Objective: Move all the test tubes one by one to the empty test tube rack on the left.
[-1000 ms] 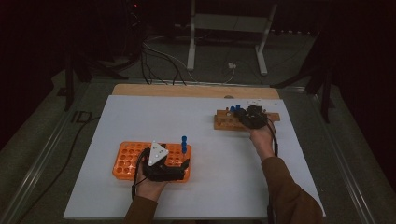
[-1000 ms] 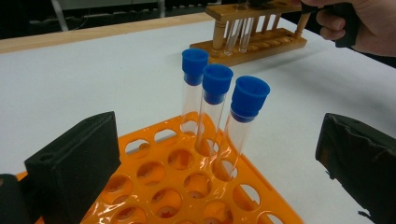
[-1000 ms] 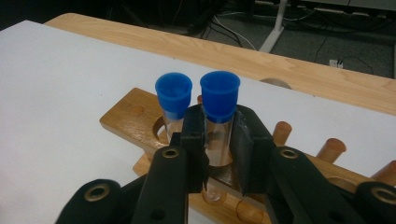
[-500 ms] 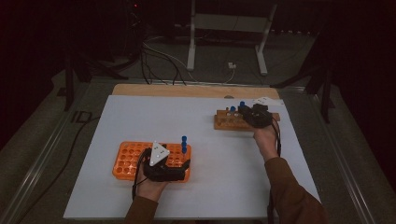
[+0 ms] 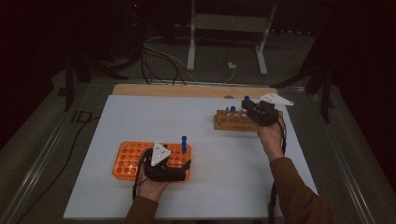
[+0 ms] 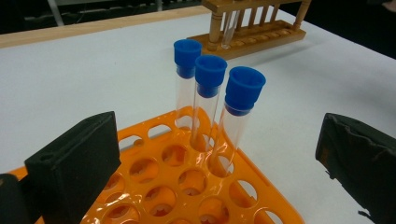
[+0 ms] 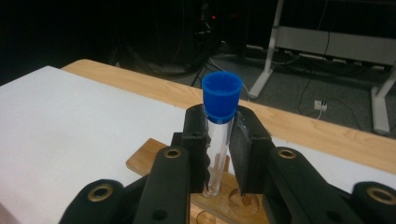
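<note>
Nearest the person, the left tongs point(image 5: 180, 170) are resting with jaws spread wide at the orange rack point(image 5: 126, 161), pinching nothing; three blue-capped tubes point(image 6: 210, 107) are standing in its near corner holes. Farther across the white counter point(image 5: 205, 140), the right tongs point(image 7: 219, 154) are pinching a capped test tube point(image 7: 218, 135) just below its blue cap and, compared with a second ago, are lifting it up out of the wooden rack point(image 5: 233, 122). Its bottom is hanging just above the holes, so the pull-out looks nearly finished; carrying it over to the orange rack probably comes next.
</note>
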`<state>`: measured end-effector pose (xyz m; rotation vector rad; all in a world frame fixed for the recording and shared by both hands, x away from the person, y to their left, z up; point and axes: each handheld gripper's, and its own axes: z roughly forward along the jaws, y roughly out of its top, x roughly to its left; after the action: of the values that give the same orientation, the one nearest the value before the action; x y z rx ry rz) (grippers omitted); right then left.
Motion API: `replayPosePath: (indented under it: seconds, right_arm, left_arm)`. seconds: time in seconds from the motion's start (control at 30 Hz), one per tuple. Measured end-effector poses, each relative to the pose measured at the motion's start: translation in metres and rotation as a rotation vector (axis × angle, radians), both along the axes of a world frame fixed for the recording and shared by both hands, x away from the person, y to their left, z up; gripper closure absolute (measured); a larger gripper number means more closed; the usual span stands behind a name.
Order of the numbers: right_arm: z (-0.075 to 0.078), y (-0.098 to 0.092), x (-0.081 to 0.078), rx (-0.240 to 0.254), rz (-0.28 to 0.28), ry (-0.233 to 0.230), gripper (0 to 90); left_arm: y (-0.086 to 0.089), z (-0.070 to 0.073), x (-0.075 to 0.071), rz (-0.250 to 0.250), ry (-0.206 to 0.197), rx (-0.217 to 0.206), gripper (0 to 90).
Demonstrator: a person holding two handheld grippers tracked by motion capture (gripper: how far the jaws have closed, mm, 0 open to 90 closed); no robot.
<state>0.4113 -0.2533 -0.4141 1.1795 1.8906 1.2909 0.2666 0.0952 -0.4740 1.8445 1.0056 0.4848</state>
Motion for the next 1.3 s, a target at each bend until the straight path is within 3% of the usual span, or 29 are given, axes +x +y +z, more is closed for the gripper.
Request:
replayPosePath:
  seconds: [0.33, 0.67, 1.3]
  right_arm:
    - [0.013, 0.003, -0.018, -0.014, 0.046, -0.033, 77.4]
    - [0.008, 0.015, -0.036, -0.035, 0.122, -0.019, 77.3]
    - [-0.001, 0.033, -0.055, -0.01, 0.209, 0.033, 77.3]
  left_arm:
    - [-0.003, -0.002, 0.0, -0.01, 0.005, 0.005, 0.5]
    - [-0.004, -0.002, -0.001, -0.018, 0.002, 0.011, 0.5]
    - [-0.005, 0.001, -0.003, -0.022, -0.015, 0.012, 0.8]
